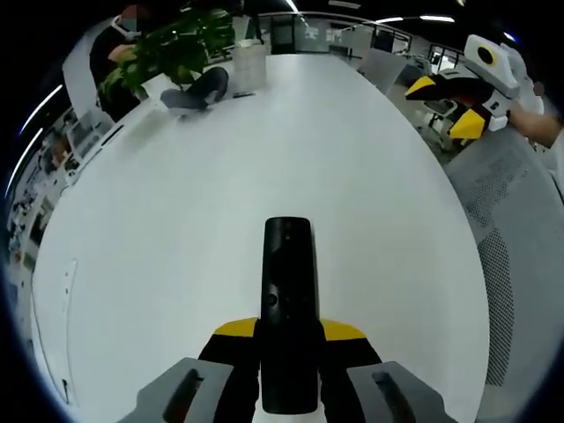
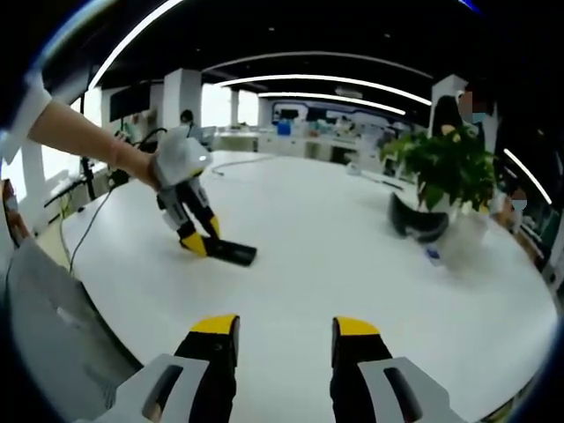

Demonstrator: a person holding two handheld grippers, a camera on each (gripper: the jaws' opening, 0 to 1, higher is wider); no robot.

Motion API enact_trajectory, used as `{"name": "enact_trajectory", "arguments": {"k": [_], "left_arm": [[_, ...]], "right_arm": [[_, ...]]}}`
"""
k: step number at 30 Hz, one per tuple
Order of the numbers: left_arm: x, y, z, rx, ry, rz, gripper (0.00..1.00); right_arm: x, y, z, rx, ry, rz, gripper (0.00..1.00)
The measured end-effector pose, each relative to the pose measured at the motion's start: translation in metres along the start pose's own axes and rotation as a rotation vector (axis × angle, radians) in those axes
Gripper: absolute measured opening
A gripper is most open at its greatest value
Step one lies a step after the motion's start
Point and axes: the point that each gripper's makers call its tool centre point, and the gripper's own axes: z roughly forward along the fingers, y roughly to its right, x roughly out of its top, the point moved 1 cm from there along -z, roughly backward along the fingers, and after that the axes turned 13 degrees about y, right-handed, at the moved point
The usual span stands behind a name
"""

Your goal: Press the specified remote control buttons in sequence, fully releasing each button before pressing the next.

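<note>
While the slim black plastic remote control [image 1: 287, 308] lies on the broad white oval table [image 1: 176, 229] at lower centre of the left gripper view, the yellow-tipped left gripper [image 1: 289, 330] clamps its near end. In the right gripper view, the right gripper [image 2: 285, 328] hangs released at bottom centre, nothing between its jaws. A leafy green potted plant [image 2: 445, 172] stands at upper right.

white table [image 1: 176, 220], potted plant [image 2: 449, 172], VR headset [image 2: 414, 220]
</note>
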Motion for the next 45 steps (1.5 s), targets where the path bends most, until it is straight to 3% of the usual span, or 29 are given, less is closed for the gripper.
{"name": "enact_trajectory", "arguments": {"k": [5,10,16,45], "left_arm": [[0.0,0.004,0.0,0.002,-0.018,0.002,0.24],[-0.001,0.008,-0.001,0.002,-0.02,0.001,0.24],[-0.003,0.015,-0.002,0.001,-0.018,0.001,0.24],[-0.008,0.046,-0.008,-0.014,-0.024,0.021,0.24]], "right_arm": [[0.003,-0.006,0.001,0.026,0.016,0.021,0.37],[0.015,-0.005,0.002,0.013,0.082,0.024,0.48],[0.024,-0.003,0.001,-0.002,0.134,0.025,0.53],[0.011,-0.008,0.001,0.028,0.057,0.0,0.42]]}}
